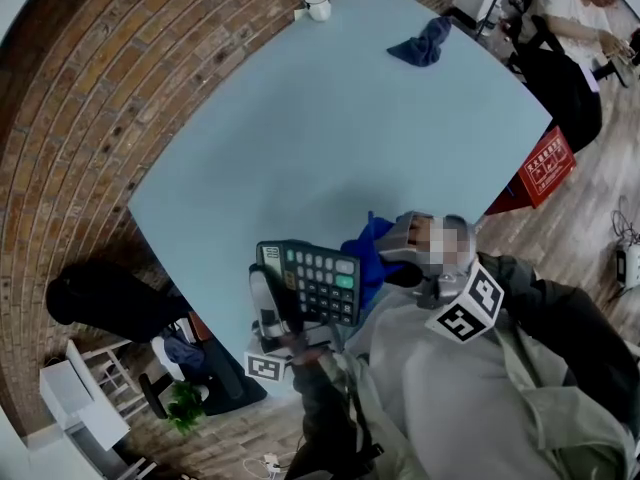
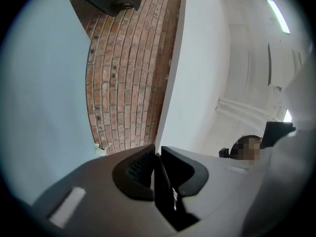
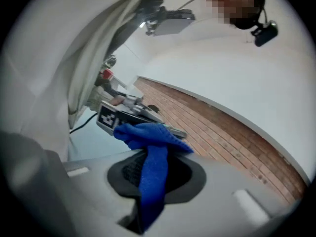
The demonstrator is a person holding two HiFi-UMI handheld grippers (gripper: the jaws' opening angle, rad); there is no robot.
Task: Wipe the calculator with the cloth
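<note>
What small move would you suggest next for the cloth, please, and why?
Probably sweep the cloth across the calculator: the right hand-held gripper pinches it beside the calculator's edge, and the left hand-held gripper holds the calculator raised, face up.

White print on the red box (image 1: 548, 168) is too small to read.

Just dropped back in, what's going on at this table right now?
A person is working with two grippers. The left gripper is shut on the edge of the calculator, holding it keys-up over the near edge of the table. The right gripper is shut on the blue cloth, right beside the calculator; contact can't be told. A second cloth and a cup sit at the far side.
</note>
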